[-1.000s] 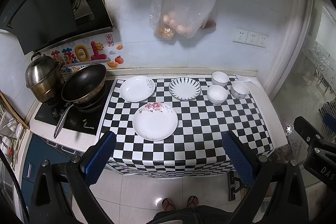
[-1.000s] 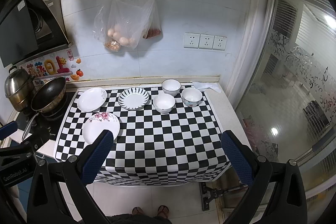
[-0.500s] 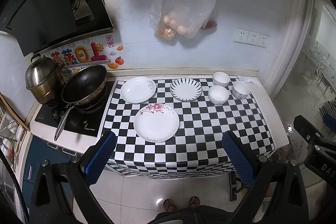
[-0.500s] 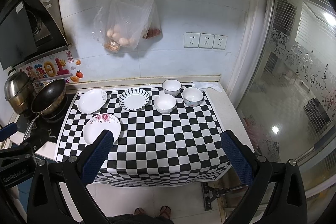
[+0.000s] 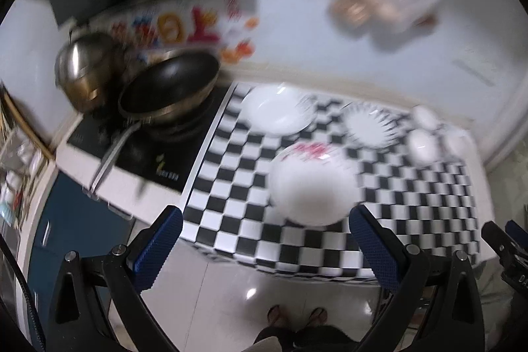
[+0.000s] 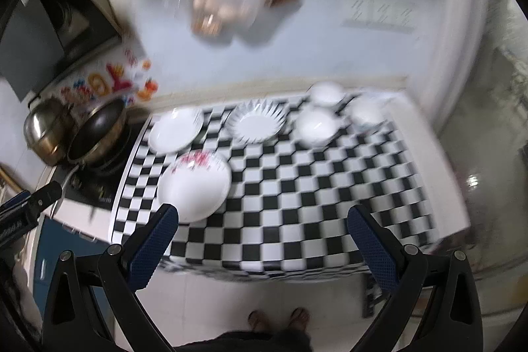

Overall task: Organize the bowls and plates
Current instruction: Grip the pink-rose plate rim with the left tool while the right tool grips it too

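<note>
Approach step, I judge: nothing is gathered yet. The left gripper (image 5: 264, 240) and right gripper (image 6: 262, 238) hang short of the tabletop (image 6: 297, 187), jaws wide apart, empty. The flowered plate (image 5: 312, 183) lies nearest; two more plates (image 6: 176, 134) and three bowls (image 6: 316, 126) line the back. Next move: reach the flowered plate's rim.

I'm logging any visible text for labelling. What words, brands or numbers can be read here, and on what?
Nothing reads for certain; both views are motion-blurred.
Wall sticker: large colourful characters, smeared.
Induction cooktop: small front logo, illegible.
Left gripper body: white lettering, blurred.
</note>
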`<state>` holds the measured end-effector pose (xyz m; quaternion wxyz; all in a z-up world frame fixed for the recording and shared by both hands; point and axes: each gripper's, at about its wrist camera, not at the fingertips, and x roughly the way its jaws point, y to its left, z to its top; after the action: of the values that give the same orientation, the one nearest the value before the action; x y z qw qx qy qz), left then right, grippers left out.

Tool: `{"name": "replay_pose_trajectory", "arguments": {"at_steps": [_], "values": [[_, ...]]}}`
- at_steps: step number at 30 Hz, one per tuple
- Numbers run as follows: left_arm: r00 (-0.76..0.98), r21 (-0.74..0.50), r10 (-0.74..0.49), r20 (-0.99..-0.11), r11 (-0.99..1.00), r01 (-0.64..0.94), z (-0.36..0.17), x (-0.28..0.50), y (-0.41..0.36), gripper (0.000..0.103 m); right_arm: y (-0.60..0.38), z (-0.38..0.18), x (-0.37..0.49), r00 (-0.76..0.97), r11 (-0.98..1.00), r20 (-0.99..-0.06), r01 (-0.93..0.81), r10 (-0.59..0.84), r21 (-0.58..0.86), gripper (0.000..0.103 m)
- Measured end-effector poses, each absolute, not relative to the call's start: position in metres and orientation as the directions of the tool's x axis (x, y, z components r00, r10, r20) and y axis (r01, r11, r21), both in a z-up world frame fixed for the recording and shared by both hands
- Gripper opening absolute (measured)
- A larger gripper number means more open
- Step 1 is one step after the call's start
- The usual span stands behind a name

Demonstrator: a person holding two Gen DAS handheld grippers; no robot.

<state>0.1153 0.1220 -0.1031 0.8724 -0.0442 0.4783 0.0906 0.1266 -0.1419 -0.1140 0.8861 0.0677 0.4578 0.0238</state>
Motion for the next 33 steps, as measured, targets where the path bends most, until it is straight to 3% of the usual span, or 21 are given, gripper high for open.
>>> {"name": "replay_pose_trajectory", "arguments": {"at_steps": [7, 14, 21, 25, 29, 33], "values": [[0.355, -0.017, 0.061, -0.933, 0.977, -0.212, -0.194, 0.179, 0.157, 0.103, -0.106, -0.226, 0.218, 0.411, 0.992, -0.903, -0.016, 0.123, 0.128, 0.103], [0.194, -0.058, -0.018, -0.981, 0.978, -0.203, -0.274, 0.248, 0.163, 0.100, -0.095, -0.315, 0.306, 0.232, 0.975, -0.948, -0.004, 0.219, 0.224, 0.099], [0.060, -0.074, -0.063, -0.996, 0.976, -0.203, -0.336, 0.303, 0.168, 0.061, -0.078, -0.382, 0.372, 0.061, 0.948, -0.946, -0.006, 0.317, 0.317, 0.065], [0.019, -0.079, -0.077, -0.997, 0.980, -0.181, -0.353, 0.317, 0.168, 0.050, -0.068, -0.404, 0.390, -0.004, 0.940, -0.940, -0.021, 0.341, 0.341, 0.053], [-0.013, -0.095, -0.098, -0.995, 0.984, -0.149, -0.363, 0.324, 0.163, 0.037, -0.060, -0.417, 0.398, -0.056, 0.931, -0.931, -0.028, 0.361, 0.363, 0.034], [-0.014, -0.108, -0.110, -0.994, 0.986, -0.127, -0.363, 0.326, 0.157, 0.032, -0.053, -0.426, 0.404, -0.095, 0.920, -0.918, -0.037, 0.385, 0.389, 0.018]]}}
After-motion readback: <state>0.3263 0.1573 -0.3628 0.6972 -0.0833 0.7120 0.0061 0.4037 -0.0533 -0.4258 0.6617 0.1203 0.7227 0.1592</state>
